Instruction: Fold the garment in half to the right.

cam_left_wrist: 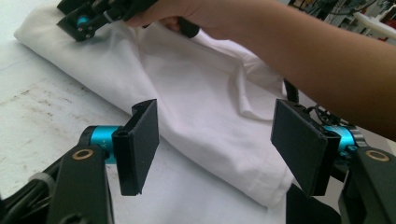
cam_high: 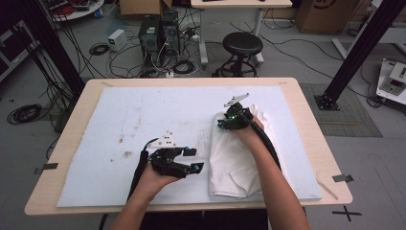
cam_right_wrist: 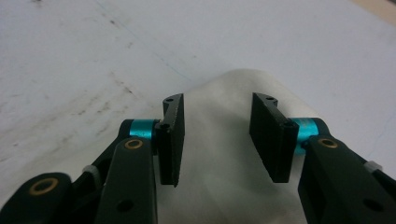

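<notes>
Here our right gripper (cam_right_wrist: pixel 217 140) hovers with jaws parted, empty, above the far end of the folded white cloth (cam_high: pixel 234 153). Our left gripper (cam_left_wrist: pixel 215 149), jaws wide and empty, faces its near edge. Closing too high, we judge, would pinch 1 layer and unfold it.

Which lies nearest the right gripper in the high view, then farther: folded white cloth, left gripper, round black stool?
1. Folded white cloth, directly under the right gripper.
2. Left gripper, toward the person's left, nearer the table's front edge.
3. Round black stool, beyond the table's far edge.
</notes>
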A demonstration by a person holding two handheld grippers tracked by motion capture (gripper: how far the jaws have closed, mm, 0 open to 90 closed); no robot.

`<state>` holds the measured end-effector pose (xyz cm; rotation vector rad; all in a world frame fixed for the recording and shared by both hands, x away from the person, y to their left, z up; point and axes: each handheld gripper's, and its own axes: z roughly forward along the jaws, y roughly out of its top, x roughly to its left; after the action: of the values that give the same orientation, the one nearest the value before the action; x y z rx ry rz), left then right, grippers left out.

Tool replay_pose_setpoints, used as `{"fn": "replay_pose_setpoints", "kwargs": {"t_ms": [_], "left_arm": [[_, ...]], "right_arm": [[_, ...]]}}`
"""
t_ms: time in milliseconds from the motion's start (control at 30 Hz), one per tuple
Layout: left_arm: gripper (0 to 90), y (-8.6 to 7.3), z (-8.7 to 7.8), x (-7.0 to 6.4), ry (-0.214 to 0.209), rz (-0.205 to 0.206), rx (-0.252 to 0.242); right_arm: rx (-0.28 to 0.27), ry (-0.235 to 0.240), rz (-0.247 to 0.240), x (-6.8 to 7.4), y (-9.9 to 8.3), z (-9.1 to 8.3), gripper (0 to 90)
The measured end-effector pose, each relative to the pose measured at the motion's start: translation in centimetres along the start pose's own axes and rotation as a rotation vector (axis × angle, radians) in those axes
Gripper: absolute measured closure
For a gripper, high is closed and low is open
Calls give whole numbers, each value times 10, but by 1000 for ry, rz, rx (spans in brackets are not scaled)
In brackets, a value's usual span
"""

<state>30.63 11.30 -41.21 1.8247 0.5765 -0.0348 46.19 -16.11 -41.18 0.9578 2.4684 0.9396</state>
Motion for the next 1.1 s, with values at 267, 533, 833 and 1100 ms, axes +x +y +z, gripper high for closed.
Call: {"fn": "replay_pose_setpoints", "kwargs": {"t_ms": [267,533,833,1100], "left_arm": [[326,-13,-5,1,15,6,31],[325,-13,-6,0,22,7,17],[325,-16,-5,8,118,42,20],[325,-14,-22,16,152,27,-12]], "right_arm": [[10,60,51,-5,6,29,597],[-7,66,46,-1,11,36,612],[-13,-27,-37,4,10,3,459],[7,-192,67,-35,-33,-38,466]]}}
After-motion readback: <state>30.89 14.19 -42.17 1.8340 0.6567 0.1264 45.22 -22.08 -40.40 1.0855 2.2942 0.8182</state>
